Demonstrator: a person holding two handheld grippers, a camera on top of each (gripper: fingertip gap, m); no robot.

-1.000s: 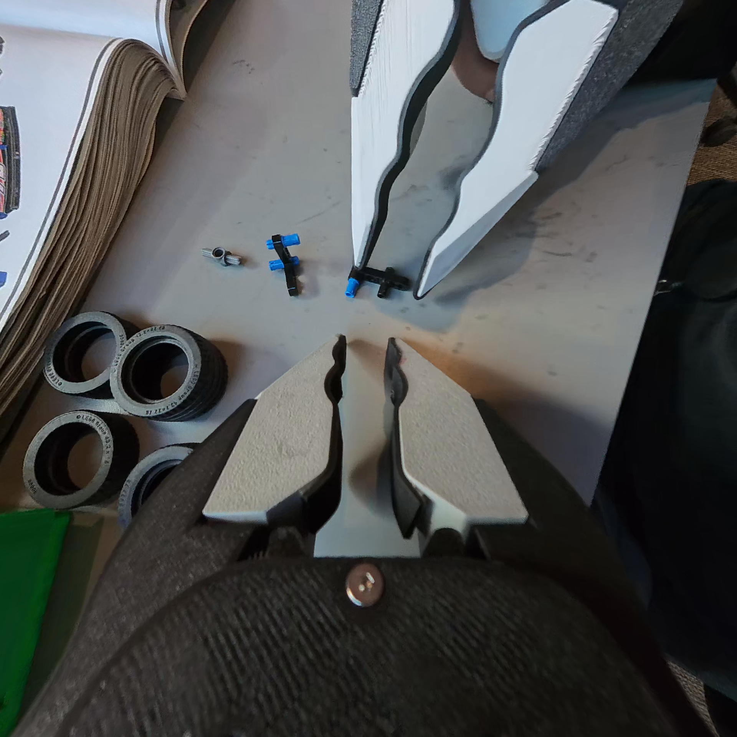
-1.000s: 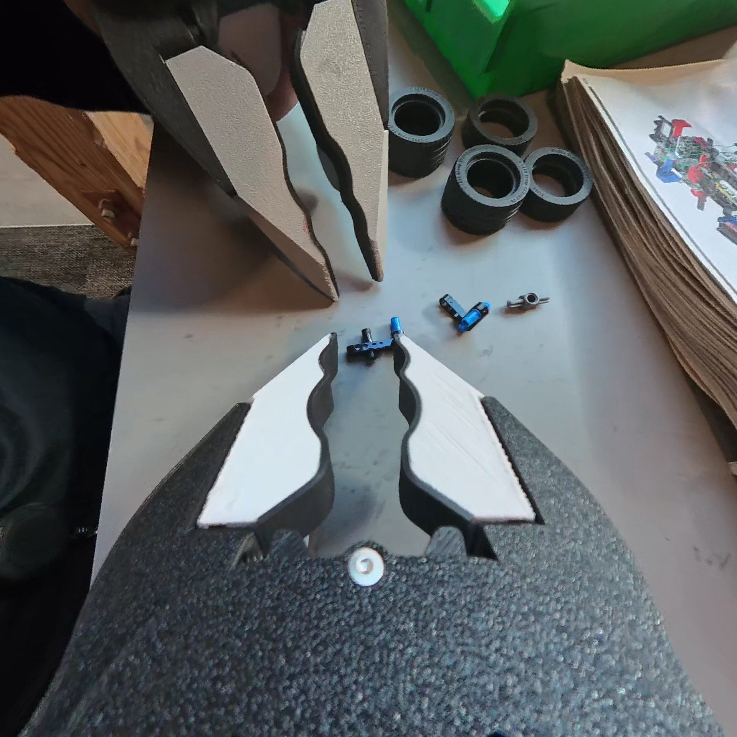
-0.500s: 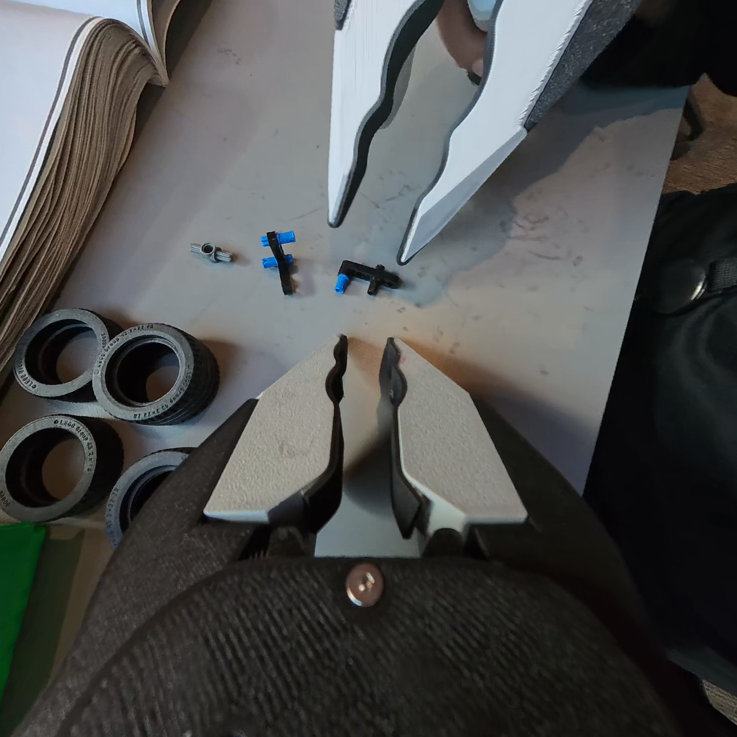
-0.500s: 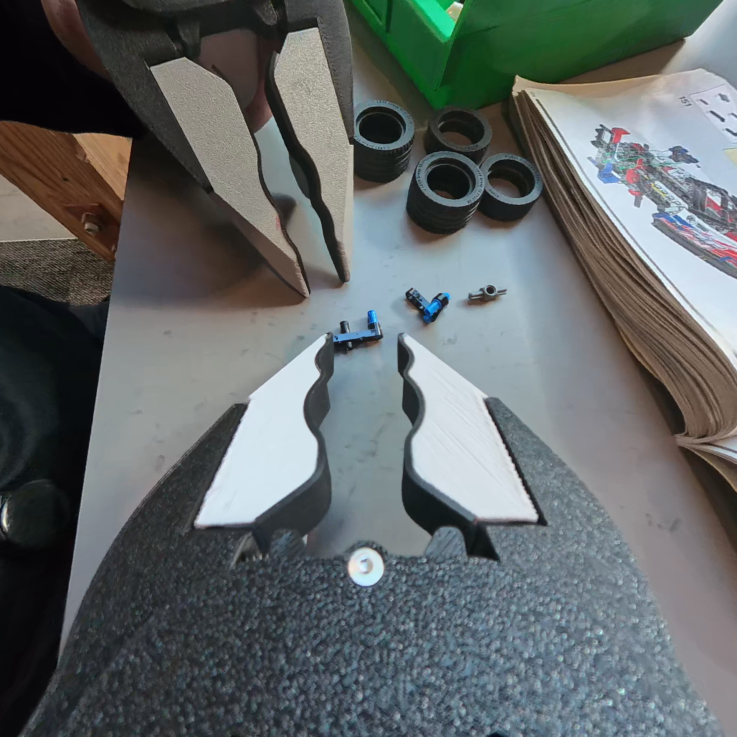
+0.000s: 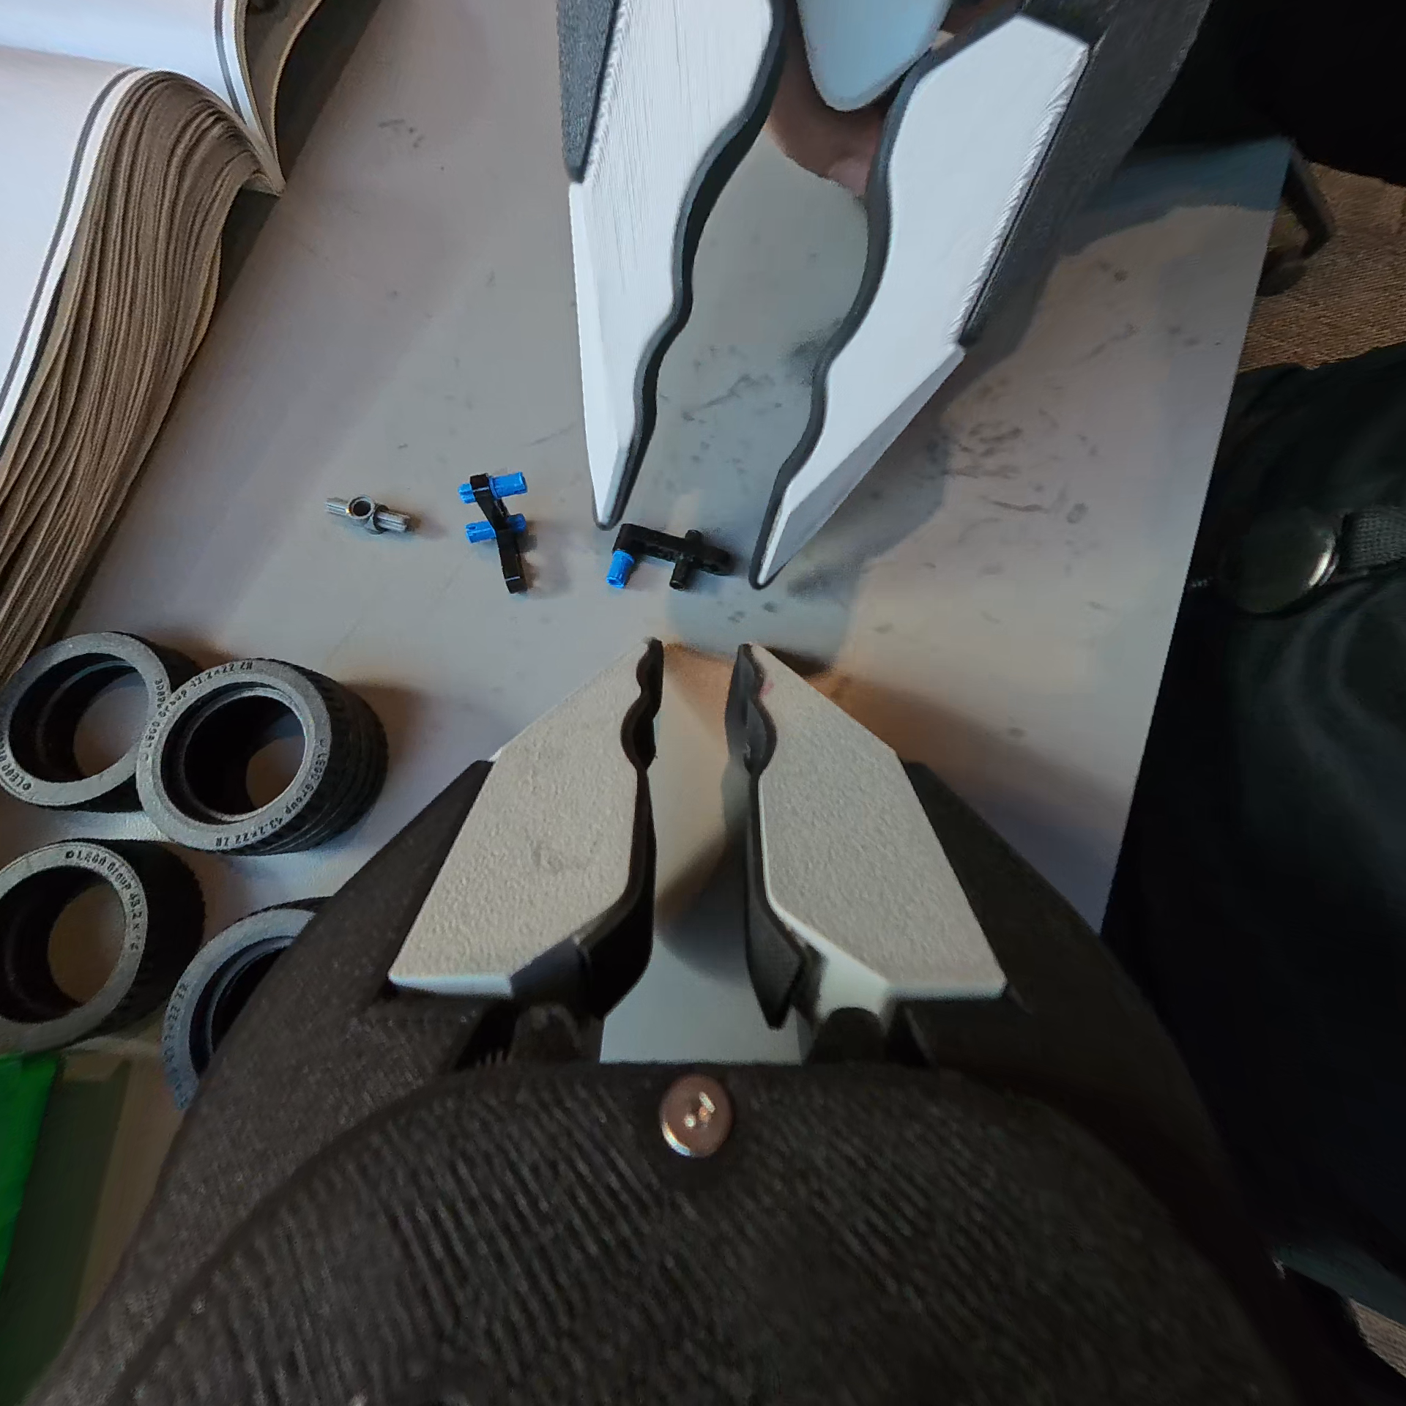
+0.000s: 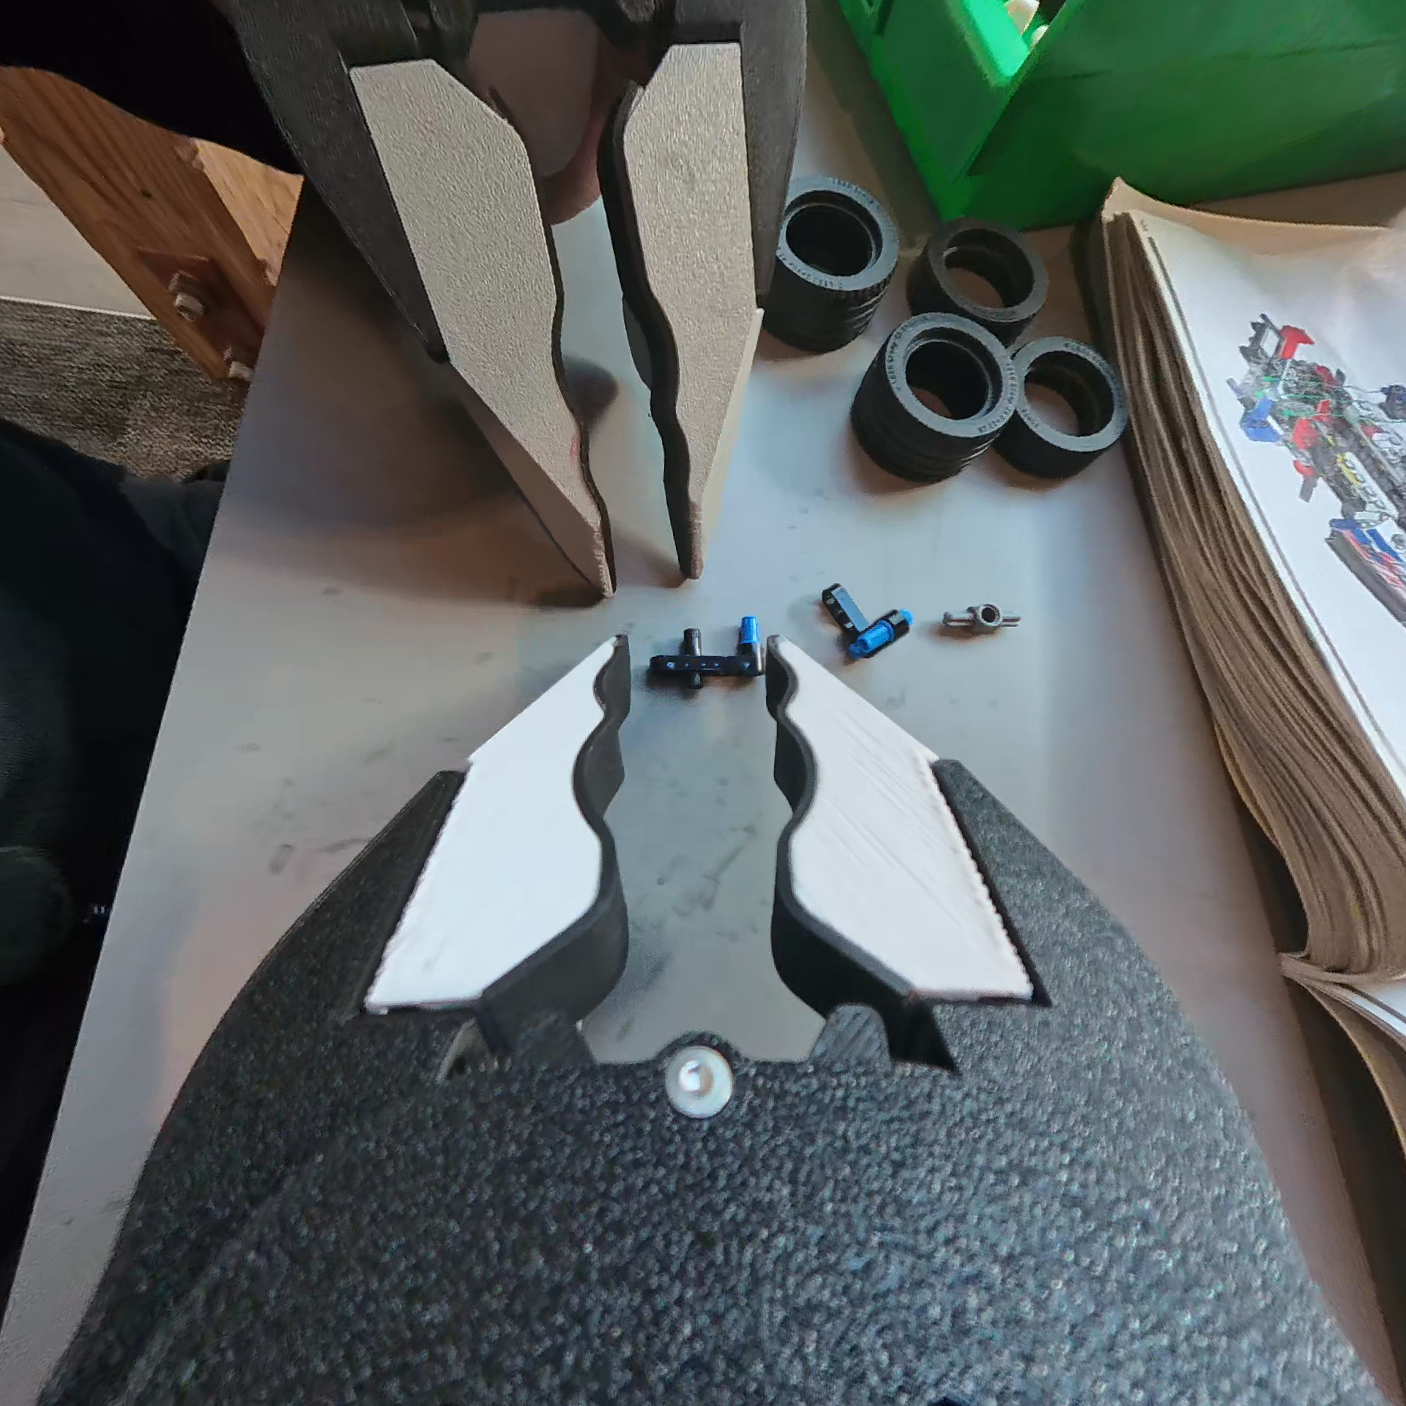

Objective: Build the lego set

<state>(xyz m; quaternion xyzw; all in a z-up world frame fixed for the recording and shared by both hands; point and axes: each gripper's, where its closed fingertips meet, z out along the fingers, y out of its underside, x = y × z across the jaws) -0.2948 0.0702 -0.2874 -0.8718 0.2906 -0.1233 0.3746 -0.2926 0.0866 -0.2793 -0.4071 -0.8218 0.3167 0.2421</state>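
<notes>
A short black beam (image 5: 663, 542) with one blue pin and one black pin lies on the grey table (image 5: 951, 609). My right gripper (image 6: 696, 644), with white fingers, is open and its tips stand on either side of this beam (image 6: 707, 665), the right tip beside the blue-pin end. It also shows in the left wrist view (image 5: 682, 549). My left gripper (image 5: 698, 649), with grey fingers, is narrowly open and empty, just short of the beam; it shows opposite in the right wrist view (image 6: 647, 577). A second black beam with two blue pins (image 5: 498, 525) (image 6: 860, 624) and a small grey connector (image 5: 367, 514) (image 6: 981, 618) lie alongside.
Several black tyres (image 5: 259, 761) (image 6: 936, 396) stand in a cluster. A thick open instruction book (image 5: 91, 251) (image 6: 1255, 578) lies beyond the small parts. A green bin (image 6: 1141, 99) stands behind the tyres. The table edge (image 5: 1187, 609) runs close by, with dark fabric past it. The grippers are tip to tip, or close to it.
My right gripper drew back from the black beam half a second ago and has now come forward again, its tips on both sides of it. The left gripper stays close.
</notes>
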